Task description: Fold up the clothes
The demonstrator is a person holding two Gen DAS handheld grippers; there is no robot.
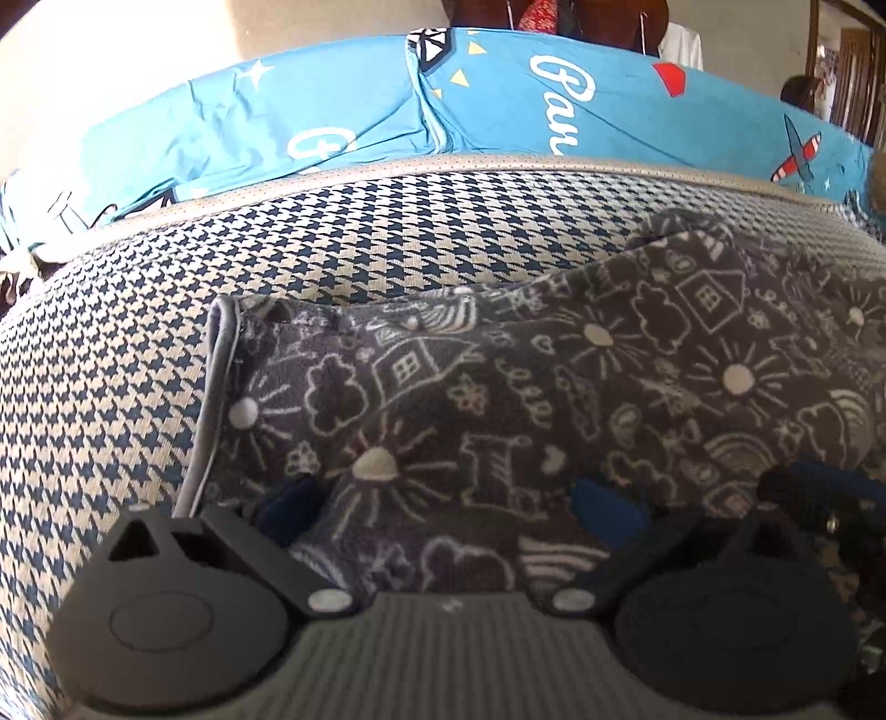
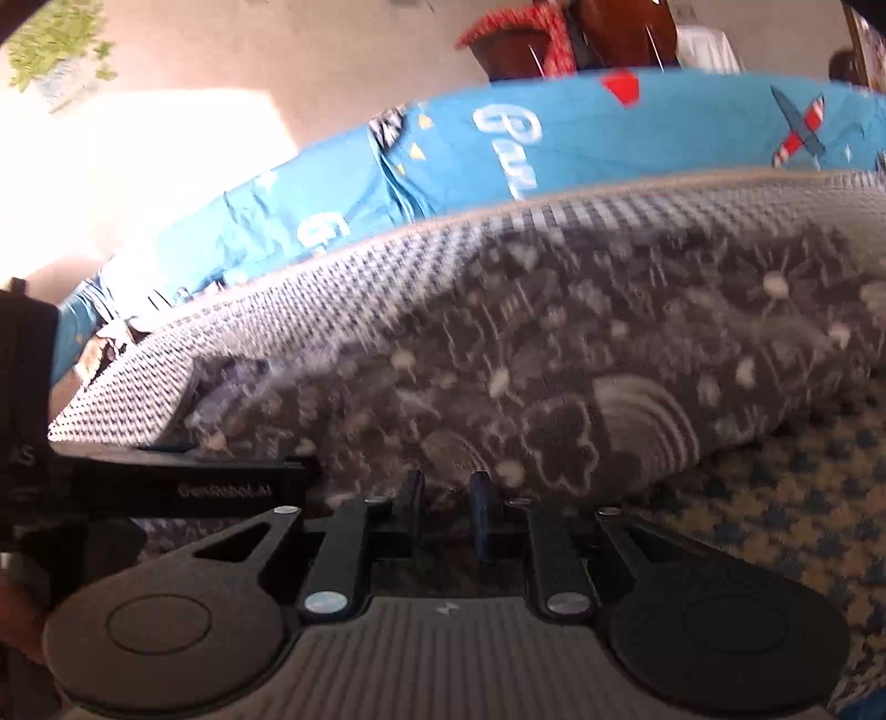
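A grey fleece garment (image 1: 554,387) printed with white suns, houses and clouds lies spread on a houndstooth cushion (image 1: 138,360). Its hemmed edge (image 1: 213,387) runs down the left side. My left gripper (image 1: 448,509) rests low on the cloth with its blue-padded fingers (image 1: 288,509) wide apart, and fabric bulges between them. In the right wrist view, which is blurred, the same garment (image 2: 581,360) fills the middle. My right gripper (image 2: 447,509) has its jaws nearly together, pinching the garment's near edge. The left gripper's black body (image 2: 183,487) shows close by on the left.
Behind the cushion lies a bright blue sheet (image 1: 498,99) with white lettering and aeroplane prints. Dark wooden furniture (image 2: 609,39) stands beyond it. A sunlit wall (image 2: 138,166) is at the left, with a green plant (image 2: 50,50) in the corner. The right gripper's tip (image 1: 803,493) is near my left one.
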